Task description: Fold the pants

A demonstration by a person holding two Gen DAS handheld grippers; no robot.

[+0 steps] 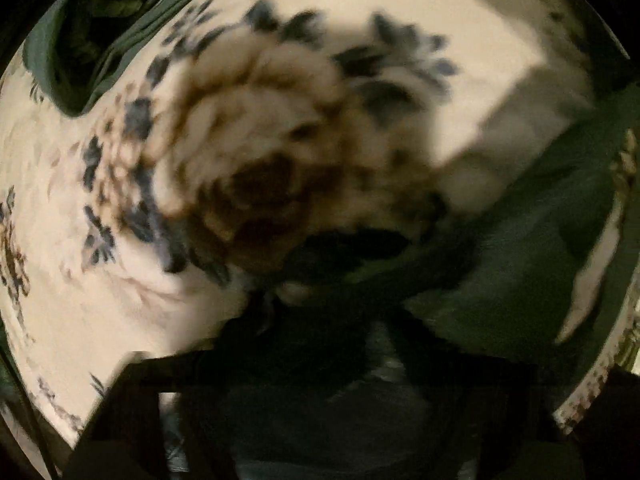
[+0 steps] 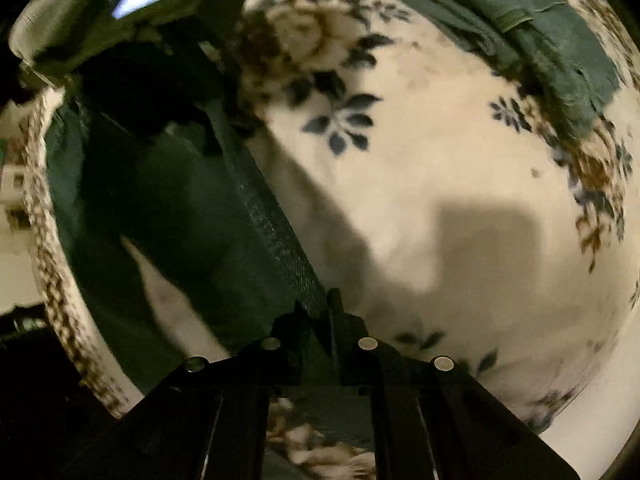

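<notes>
Pinching the ribbed edge of the dark green pants [image 2: 180, 208], the right claw [image 2: 320, 320] has its jaws drawn almost together on the fabric, which runs as a taut band from between the fingertips up and to the left across the right wrist view. The pants lie on a cream cover printed with blue and brown flowers [image 2: 440, 168]; whether that is a bed or a counter cannot be told. More green cloth is bunched at the far right of that view, well apart from the grip.

The left wrist view is badly blurred. The left claw [image 1: 320, 320] sits low over dark green cloth, its jaws narrowed, with cloth apparently between them, though a firm hold cannot be confirmed. The garment spreads to the right of that claw, and another stretch of it lies at the far left.

The gripped edge's long axis runs from the right claw towards the far left, so the fold probably depends on both claws carrying that edge across together.
</notes>
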